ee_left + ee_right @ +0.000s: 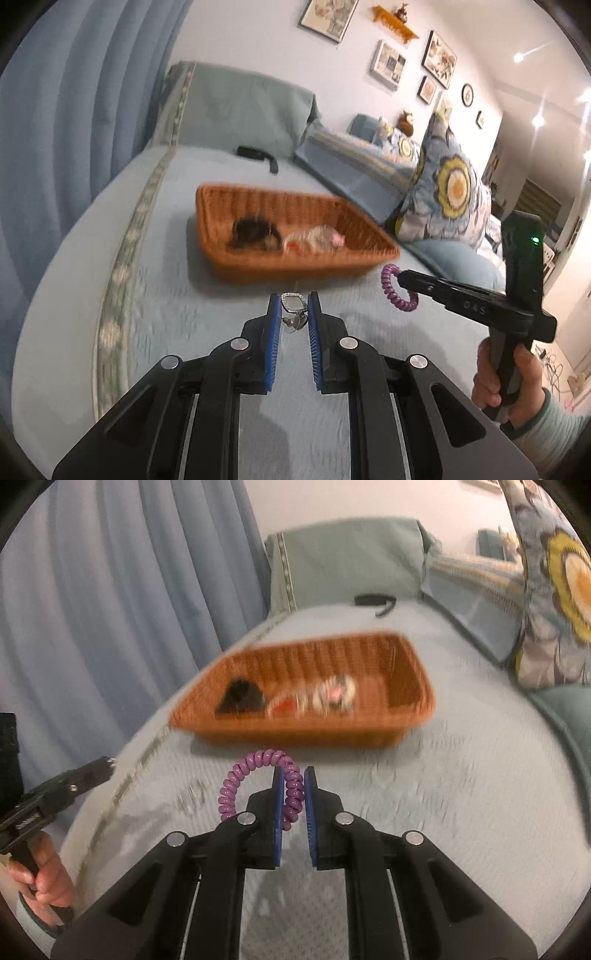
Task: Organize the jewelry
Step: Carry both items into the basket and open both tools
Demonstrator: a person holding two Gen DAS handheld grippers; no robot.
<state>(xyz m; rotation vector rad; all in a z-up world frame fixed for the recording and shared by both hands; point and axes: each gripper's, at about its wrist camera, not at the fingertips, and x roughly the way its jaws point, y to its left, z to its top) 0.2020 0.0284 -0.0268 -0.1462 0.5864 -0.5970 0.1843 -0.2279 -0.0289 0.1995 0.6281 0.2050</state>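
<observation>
Now | earring [293, 308] clamped in left gripper [294, 306] | basket [258, 264] ahead (blurred)

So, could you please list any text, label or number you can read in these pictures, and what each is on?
"DAS": embossed on the black side of the right gripper, seen from the left wrist; faint, so the reading is uncertain.
Wall pictures and round wall clock: too small to read.
Nothing readable in the right wrist view.

Both hand-held grippers [294, 301] [294, 775] clamped.
</observation>
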